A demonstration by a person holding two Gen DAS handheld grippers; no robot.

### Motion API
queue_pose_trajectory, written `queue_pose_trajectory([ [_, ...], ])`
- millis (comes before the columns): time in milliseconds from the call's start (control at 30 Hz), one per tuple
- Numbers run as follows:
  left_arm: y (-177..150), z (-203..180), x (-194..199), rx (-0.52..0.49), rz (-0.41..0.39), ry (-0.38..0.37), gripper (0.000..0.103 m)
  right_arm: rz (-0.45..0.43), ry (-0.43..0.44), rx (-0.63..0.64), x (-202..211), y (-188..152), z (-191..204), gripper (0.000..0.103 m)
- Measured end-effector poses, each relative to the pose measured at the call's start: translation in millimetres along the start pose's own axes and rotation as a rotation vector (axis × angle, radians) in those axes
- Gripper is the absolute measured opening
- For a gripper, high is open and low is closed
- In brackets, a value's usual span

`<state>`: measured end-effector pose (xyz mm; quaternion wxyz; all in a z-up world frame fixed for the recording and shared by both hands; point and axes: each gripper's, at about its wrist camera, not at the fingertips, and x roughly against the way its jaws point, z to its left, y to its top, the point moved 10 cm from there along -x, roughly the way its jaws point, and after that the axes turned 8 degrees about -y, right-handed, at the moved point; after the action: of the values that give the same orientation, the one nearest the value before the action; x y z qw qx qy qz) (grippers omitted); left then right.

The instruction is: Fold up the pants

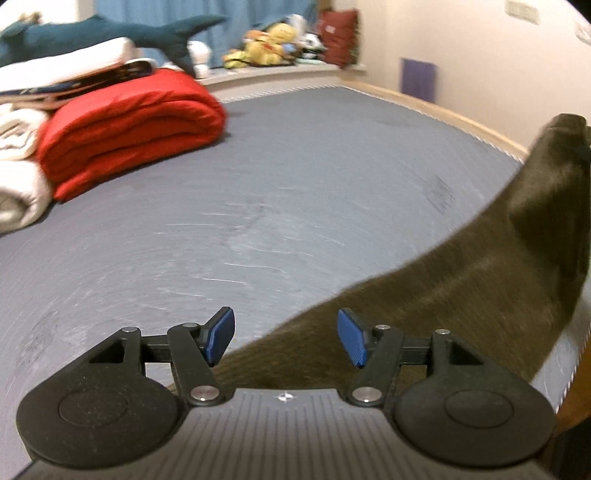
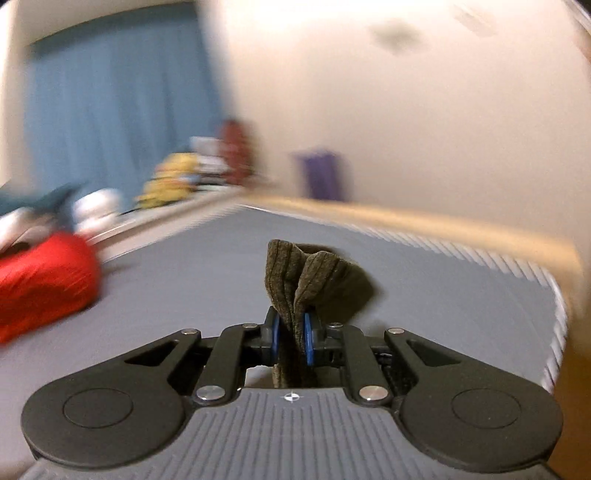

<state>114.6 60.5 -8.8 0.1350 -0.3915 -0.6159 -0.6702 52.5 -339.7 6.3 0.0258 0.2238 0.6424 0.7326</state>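
Note:
The pants [image 1: 480, 273] are dark olive-brown corduroy. In the left wrist view they stretch from below my gripper up to the right edge, lifted off the grey bed [image 1: 258, 206]. My left gripper [image 1: 286, 338] is open and empty, its blue pads [image 1: 221, 334] apart above the cloth. In the right wrist view my right gripper [image 2: 291, 338] is shut on a bunched fold of the pants [image 2: 314, 277], held above the bed [image 2: 184, 288]. That view is blurred.
A folded red blanket [image 1: 129, 125] and white bedding [image 1: 18, 173] lie at the bed's far left. A plush shark [image 1: 110, 33] and stuffed toys [image 1: 273, 44] sit on the ledge behind. A wooden bed frame [image 1: 443, 114] and wall bound the right side.

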Motion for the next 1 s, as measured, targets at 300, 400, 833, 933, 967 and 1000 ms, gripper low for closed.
queue_pose_trajectory([
  [300,-11.3,68.1,14.5,0.242,0.023,0.02,0.069,0.185,0.749,0.831,155.8,-180.5,269.6,0.017],
  [400,-17.9,72.2,13.0,0.28,0.053,-0.005,0.069,0.289,0.821,0.977,184.9,-230.4,283.3,0.027],
  [833,-47.1,46.9,-22.8,0.528,0.183,-0.24,0.069,0.449,0.824,0.612,134.9,-192.3,250.6,0.049],
  [933,-57.3,53.0,-36.9,0.621,0.227,-0.249,0.069,0.459,0.853,0.635,139.5,-198.6,252.8,0.05],
  [967,-57.5,53.1,-40.3,0.639,0.234,-0.259,0.067,0.449,0.871,0.65,143.8,-199.2,253.1,0.05],
  [1000,-57.7,52.6,-43.0,0.651,0.237,-0.269,0.067,0.427,0.891,0.671,150.1,-200.7,257.5,0.05],
])
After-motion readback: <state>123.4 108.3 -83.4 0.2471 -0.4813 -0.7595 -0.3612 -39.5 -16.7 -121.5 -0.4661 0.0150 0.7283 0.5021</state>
